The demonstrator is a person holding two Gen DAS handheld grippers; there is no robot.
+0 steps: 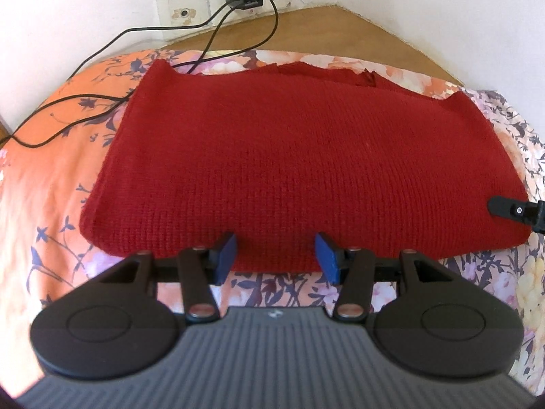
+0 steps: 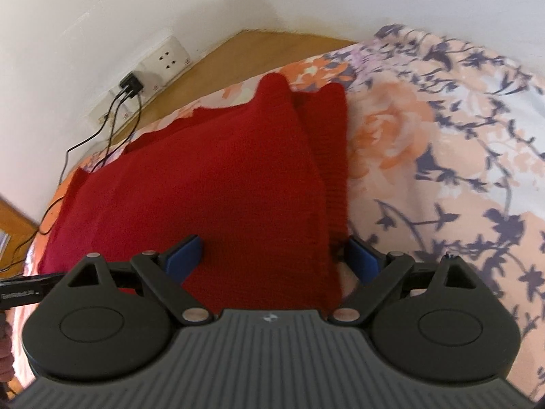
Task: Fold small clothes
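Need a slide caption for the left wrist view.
Open left hand-held gripper at near edge of folded red knit garment on floral bedsheet.

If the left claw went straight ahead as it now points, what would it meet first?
The near edge of the red sweater, probably: the open left claw already frames that hem, though its height above the bedsheet is unclear.

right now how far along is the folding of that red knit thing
Done: the red knit garment lies folded into a flat rectangle on the floral bedsheet, with a layered fold showing along its side in the right wrist view. In hand: nothing is gripped; the left gripper and right gripper are both open at its near edge. Left: probably another fold.
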